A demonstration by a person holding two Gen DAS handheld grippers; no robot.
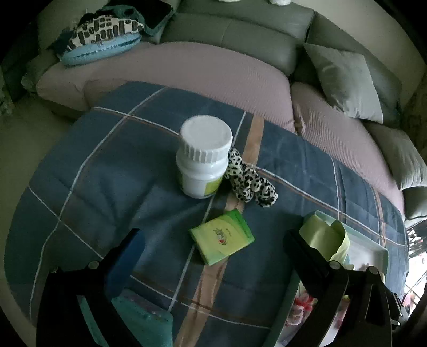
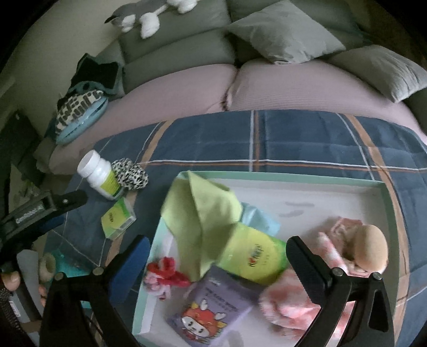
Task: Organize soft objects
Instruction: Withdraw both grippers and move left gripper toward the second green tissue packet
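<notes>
A leopard-print scrunchie (image 1: 250, 184) lies on the plaid blanket behind a white pill bottle (image 1: 204, 157), and a green tissue pack (image 1: 221, 236) lies nearer. My left gripper (image 1: 213, 240) is open and empty, its jaws either side of the tissue pack, above it. My right gripper (image 2: 217, 247) is open and empty above a white tray (image 2: 307, 186). The tray holds a green cloth (image 2: 205, 211), a green wipes pack (image 2: 256, 253), a red scrunchie (image 2: 166, 272), a purple packet (image 2: 210, 307), pink fabric (image 2: 288, 301) and a beige sponge (image 2: 369, 247).
The plaid blanket (image 1: 106, 173) covers a pink-covered sofa seat (image 1: 186, 72). Grey cushions (image 2: 283, 29) and a patterned blue cushion (image 1: 104, 37) lie behind. A plush toy (image 2: 149, 13) sits on the sofa back. A teal object (image 1: 144, 320) lies under the left gripper.
</notes>
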